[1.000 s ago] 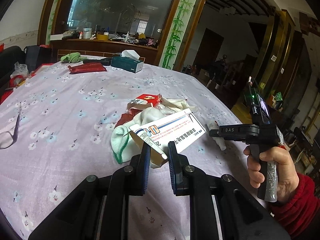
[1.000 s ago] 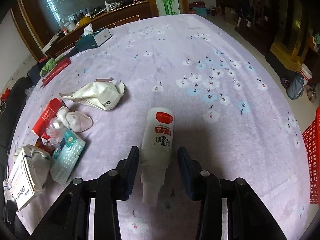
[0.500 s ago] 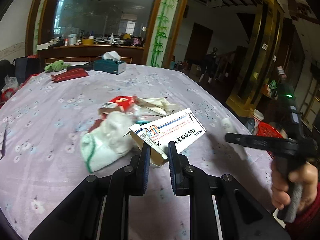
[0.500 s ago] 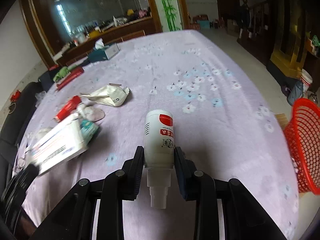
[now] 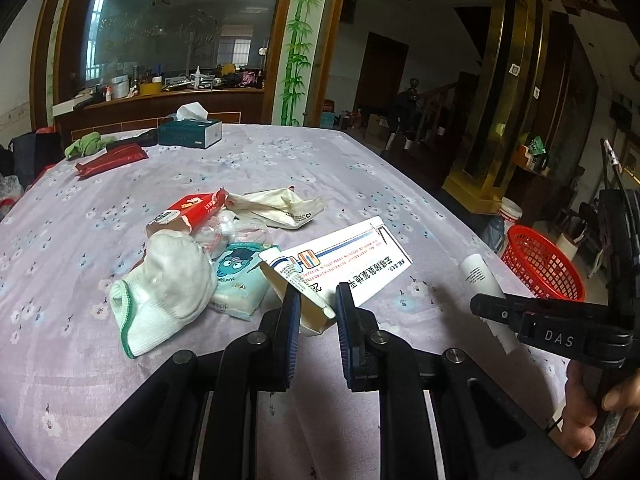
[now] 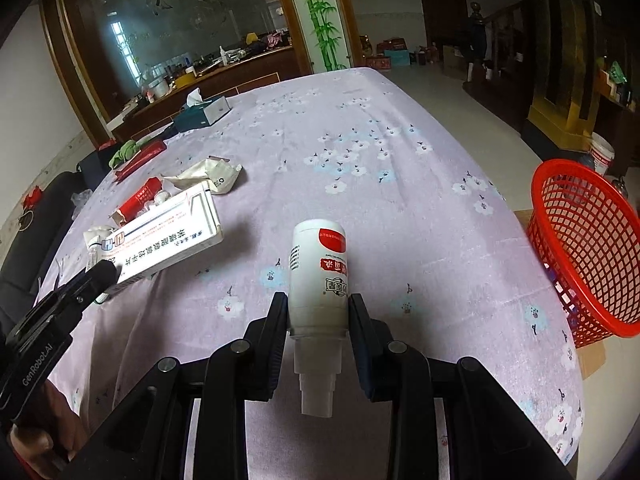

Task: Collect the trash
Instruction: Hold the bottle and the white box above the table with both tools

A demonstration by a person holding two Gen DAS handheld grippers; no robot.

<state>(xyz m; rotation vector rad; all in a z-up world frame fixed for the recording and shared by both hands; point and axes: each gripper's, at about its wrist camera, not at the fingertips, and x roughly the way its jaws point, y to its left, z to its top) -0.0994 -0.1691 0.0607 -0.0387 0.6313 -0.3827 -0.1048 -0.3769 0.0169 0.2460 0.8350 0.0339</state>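
My left gripper [image 5: 318, 312] is shut on one end of a white medicine box [image 5: 344, 264], held above the purple flowered tablecloth [image 5: 256, 160]. My right gripper [image 6: 319, 312] is shut on a white bottle with a red label [image 6: 319, 272], cap end toward the camera, lifted over the table's near right part. A red mesh basket [image 6: 588, 252] stands off the table's right edge, to the right of the bottle. Still on the cloth lie a white sock [image 5: 168, 284], a blue wipes pack [image 5: 236, 276], a red packet [image 5: 188, 210] and a crumpled white bag [image 5: 280, 208].
At the table's far end sit a teal tissue box [image 5: 190, 132], a red pouch [image 5: 112, 160] and a green cloth [image 5: 86, 144]. A white bucket [image 5: 510, 214] stands on the floor behind the basket. A hand [image 5: 588, 412] holds the right gripper's handle.
The right gripper shut on the bottle and lifted it off the cloth. Both grippers swung right with their loads, bringing the red basket into view.
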